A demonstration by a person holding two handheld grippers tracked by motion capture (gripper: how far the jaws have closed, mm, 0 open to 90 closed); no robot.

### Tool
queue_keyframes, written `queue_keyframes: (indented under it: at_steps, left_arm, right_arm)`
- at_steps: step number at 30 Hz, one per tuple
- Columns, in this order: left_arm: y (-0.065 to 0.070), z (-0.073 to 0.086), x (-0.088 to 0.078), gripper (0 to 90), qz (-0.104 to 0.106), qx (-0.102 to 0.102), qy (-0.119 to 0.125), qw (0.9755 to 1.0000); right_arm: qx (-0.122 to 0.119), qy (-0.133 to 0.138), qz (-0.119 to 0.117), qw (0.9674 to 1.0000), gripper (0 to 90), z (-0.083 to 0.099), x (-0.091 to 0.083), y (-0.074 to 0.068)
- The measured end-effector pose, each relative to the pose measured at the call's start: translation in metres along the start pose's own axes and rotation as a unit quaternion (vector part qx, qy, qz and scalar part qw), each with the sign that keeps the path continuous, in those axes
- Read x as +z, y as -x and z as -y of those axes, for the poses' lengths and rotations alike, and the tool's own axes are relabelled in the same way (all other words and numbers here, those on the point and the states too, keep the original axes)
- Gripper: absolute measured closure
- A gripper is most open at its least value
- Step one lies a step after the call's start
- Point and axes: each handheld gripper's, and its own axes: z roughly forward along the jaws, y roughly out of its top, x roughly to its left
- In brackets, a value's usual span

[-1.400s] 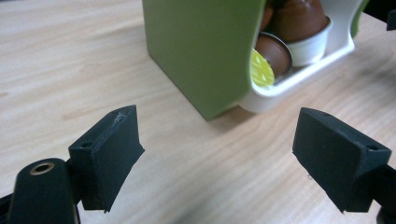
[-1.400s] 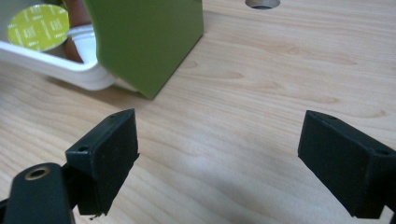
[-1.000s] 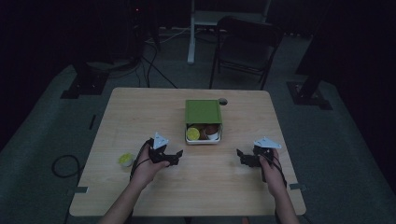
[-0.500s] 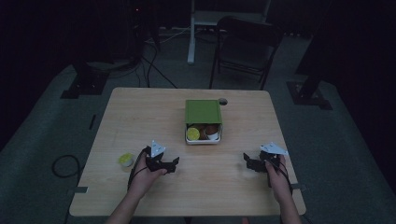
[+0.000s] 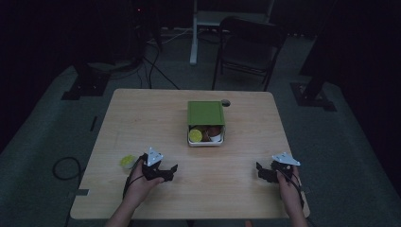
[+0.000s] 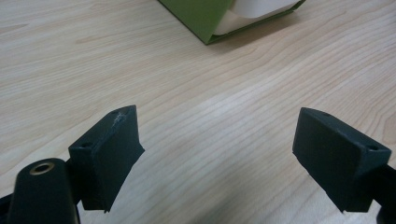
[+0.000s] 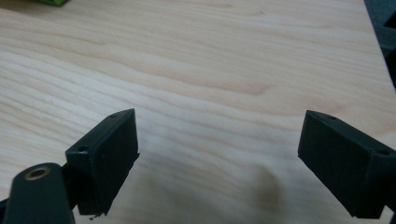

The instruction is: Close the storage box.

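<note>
A white box with a green lid (image 5: 206, 113) slid partly back stands at the table's middle; a yellow round thing (image 5: 195, 135) and a brown one lie in its exposed front part. Its green corner (image 6: 205, 18) is at the top of the left gripper view. My left gripper (image 5: 171, 172) is low over the table at the front left, jaws wide apart and empty (image 6: 217, 154). At the front right my right gripper (image 5: 260, 171) also stands open over bare wood (image 7: 219, 154). Both sit well short of the box.
A small yellow-green round object (image 5: 126, 161) lies on the wooden table (image 5: 142, 118) just left of my left hand. A dark round piece (image 5: 225, 102) sits behind the box. A folding chair (image 5: 246, 47) and stands ring the table on the dark floor.
Both hands have drawn back toward the table's front edge, away from the box. The right gripper has also shifted further right. Jaws stayed apart.
</note>
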Motion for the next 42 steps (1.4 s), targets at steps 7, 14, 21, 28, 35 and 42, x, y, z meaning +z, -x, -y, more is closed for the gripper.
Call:
queue_keyframes:
  at_steps: [7, 14, 21, 28, 35, 42]
  left_arm:
    - [-0.002, 0.008, -0.006, 15.7, -0.006, 0.0, -0.01, 0.9999]
    - [-0.001, 0.017, -0.008, 15.7, -0.013, -0.014, -0.023, 0.9995]
    - [-0.001, 0.022, -0.006, 15.8, -0.022, -0.012, -0.038, 0.9989]
    - [-0.001, 0.024, -0.004, 15.7, -0.025, -0.006, -0.049, 0.9985]
    - [-0.001, 0.027, -0.001, 15.8, -0.029, -0.004, -0.066, 0.9974]
    - [0.002, 0.027, 0.0, 15.1, -0.042, -0.006, -0.068, 0.9968]
  right_arm:
    - [0.031, -0.007, 0.033, 0.999, 11.8, 0.01, -0.007, 0.004]
    - [0.057, -0.017, 0.076, 0.9954, 11.8, 0.011, -0.008, 0.006]
    - [0.057, -0.044, 0.083, 0.994, 11.3, 0.011, -0.006, 0.007]
    - [0.092, -0.054, 0.055, 0.9928, 11.4, 0.012, -0.005, 0.014]
    - [0.093, -0.053, 0.056, 0.9926, 11.4, 0.012, -0.005, 0.014]
    - [0.093, -0.054, 0.056, 0.9926, 11.1, 0.012, -0.005, 0.014]
